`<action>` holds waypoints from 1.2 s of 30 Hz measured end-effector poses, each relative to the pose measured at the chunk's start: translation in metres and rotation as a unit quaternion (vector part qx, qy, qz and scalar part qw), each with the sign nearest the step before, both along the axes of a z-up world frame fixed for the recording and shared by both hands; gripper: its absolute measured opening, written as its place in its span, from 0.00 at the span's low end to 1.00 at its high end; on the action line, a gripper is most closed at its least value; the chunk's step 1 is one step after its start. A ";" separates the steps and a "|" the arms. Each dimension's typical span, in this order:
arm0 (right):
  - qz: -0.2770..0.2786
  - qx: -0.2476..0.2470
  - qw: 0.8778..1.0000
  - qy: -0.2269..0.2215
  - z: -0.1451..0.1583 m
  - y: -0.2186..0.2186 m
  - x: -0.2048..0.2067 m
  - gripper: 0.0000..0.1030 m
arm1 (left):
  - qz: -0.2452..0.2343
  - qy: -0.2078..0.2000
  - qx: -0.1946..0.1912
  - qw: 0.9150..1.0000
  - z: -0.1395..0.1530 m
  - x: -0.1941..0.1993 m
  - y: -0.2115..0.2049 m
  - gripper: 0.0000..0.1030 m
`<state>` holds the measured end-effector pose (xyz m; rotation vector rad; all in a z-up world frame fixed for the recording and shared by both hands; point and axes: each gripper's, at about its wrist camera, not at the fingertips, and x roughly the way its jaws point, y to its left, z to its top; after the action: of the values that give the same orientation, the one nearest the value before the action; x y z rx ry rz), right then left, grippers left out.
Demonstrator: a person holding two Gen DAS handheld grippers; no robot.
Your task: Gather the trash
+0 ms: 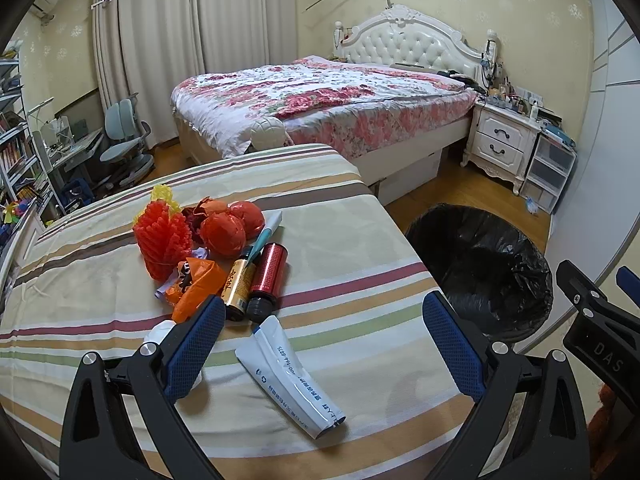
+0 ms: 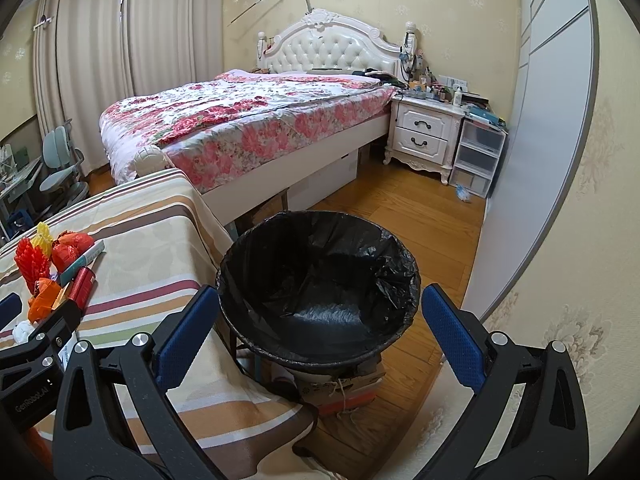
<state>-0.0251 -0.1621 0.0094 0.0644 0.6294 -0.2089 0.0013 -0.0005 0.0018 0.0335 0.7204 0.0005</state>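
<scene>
A pile of trash lies on the striped table (image 1: 340, 240): red honeycomb paper (image 1: 162, 236), red crumpled balls (image 1: 224, 230), an orange wrapper (image 1: 196, 284), a gold bottle (image 1: 238, 284), a red bottle (image 1: 268, 276) and a white-blue pouch (image 1: 296, 380). My left gripper (image 1: 324, 344) is open and empty, hovering over the pouch. The black-lined trash bin (image 1: 484, 268) stands right of the table. My right gripper (image 2: 320, 340) is open and empty above the bin (image 2: 320, 280). The trash pile also shows in the right wrist view (image 2: 56, 268).
A bed with a floral quilt (image 1: 320, 104) stands behind the table. A white nightstand (image 1: 504, 140) and plastic drawers (image 1: 548, 168) are at the back right. A desk chair (image 1: 124, 140) and shelves are at the left. The bin rests on stacked boxes (image 2: 340, 392).
</scene>
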 end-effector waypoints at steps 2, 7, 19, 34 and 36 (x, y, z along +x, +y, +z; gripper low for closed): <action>0.000 0.000 1.000 0.000 0.000 0.000 0.000 0.96 | 0.000 0.000 0.000 1.000 0.000 0.000 0.000 0.93; 0.000 0.001 1.000 0.001 0.000 0.000 0.000 0.96 | 0.000 0.000 0.001 1.000 0.000 0.000 0.000 0.93; 0.005 -0.001 1.000 0.001 -0.016 -0.012 -0.011 0.96 | 0.002 -0.002 0.005 1.000 0.001 0.000 0.000 0.93; 0.034 -0.016 0.999 0.002 -0.004 0.017 -0.029 0.96 | 0.024 -0.010 -0.006 1.000 0.010 -0.017 0.030 0.93; 0.036 -0.017 0.999 0.002 -0.002 0.019 -0.029 0.96 | 0.025 -0.011 -0.006 1.000 0.010 -0.019 0.033 0.93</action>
<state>-0.0546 -0.1426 0.0070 0.0088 0.6309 -0.1508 -0.0176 0.0325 0.0122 0.0029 0.6998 0.0444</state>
